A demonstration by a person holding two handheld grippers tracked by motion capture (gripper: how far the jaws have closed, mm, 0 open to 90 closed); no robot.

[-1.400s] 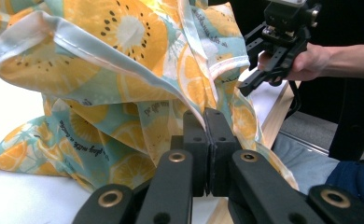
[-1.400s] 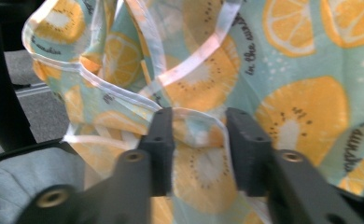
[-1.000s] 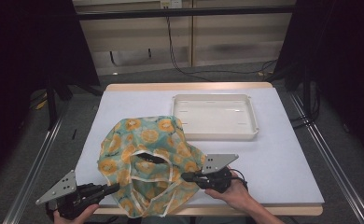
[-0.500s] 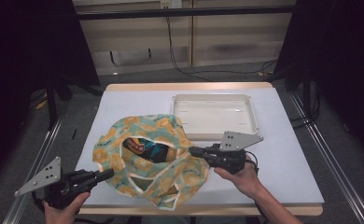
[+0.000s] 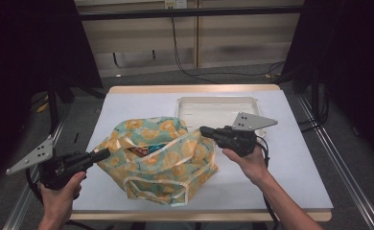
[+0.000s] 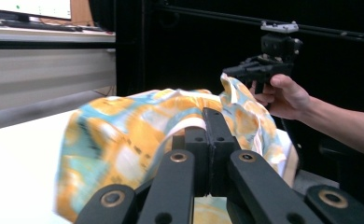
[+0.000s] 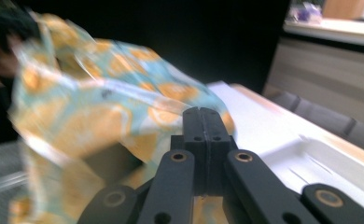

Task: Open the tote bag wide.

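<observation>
While clamped on one patterned bag (image 5: 163,163): two hand-held grippers, left (image 5: 102,154), right (image 5: 205,131); one tray (image 5: 214,109).

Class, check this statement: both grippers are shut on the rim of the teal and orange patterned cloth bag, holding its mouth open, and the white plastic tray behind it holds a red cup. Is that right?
Not quite. The white plastic tray holds nothing, as the high view shows. The rest stands: the left gripper and right gripper are shut on the rim of the teal and orange patterned cloth bag, holding its mouth open.
</observation>
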